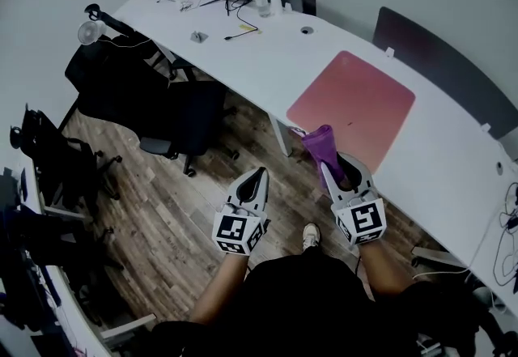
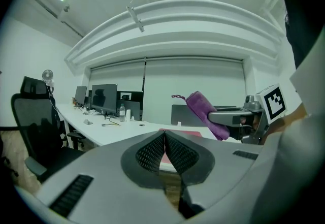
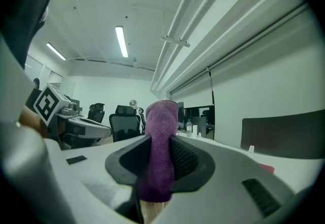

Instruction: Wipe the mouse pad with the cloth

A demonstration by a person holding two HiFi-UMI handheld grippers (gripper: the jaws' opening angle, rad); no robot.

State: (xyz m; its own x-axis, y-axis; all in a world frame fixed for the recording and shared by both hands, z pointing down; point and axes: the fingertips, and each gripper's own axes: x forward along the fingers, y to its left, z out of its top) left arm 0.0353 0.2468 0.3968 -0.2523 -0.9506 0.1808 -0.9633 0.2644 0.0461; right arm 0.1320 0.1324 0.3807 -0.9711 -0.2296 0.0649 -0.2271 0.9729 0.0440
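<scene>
Right gripper (image 1: 335, 167): your jaws are clamped on the purple cloth (image 1: 318, 145). In the right gripper view the cloth stands up between the pads as a thick folded roll, most of it poking out past the tips.
Left gripper (image 1: 257, 174): jaws pressed together with nothing between them. It hangs over the wooden floor, off the desk (image 1: 441, 165).
Mouse pad (image 1: 352, 100): a large pink pad lying flat on the white desk, its near corner close to the desk's front edge.
Cloth to pad: in the head view the cloth's free end sits at the desk edge, just beside the pad's near corner. It looks short of the pad and probably not touching it.
Direction: the pad lies ahead of your right gripper and a little to its right.
Long axis: the pad runs roughly along the desk, so strokes would likely go along the desk edge.
Nearer hand: the right one, clearly. The left is well apart from the pad.
Step in hand: bringing the cloth onto the pad. Wiping looks not yet begun.
</scene>
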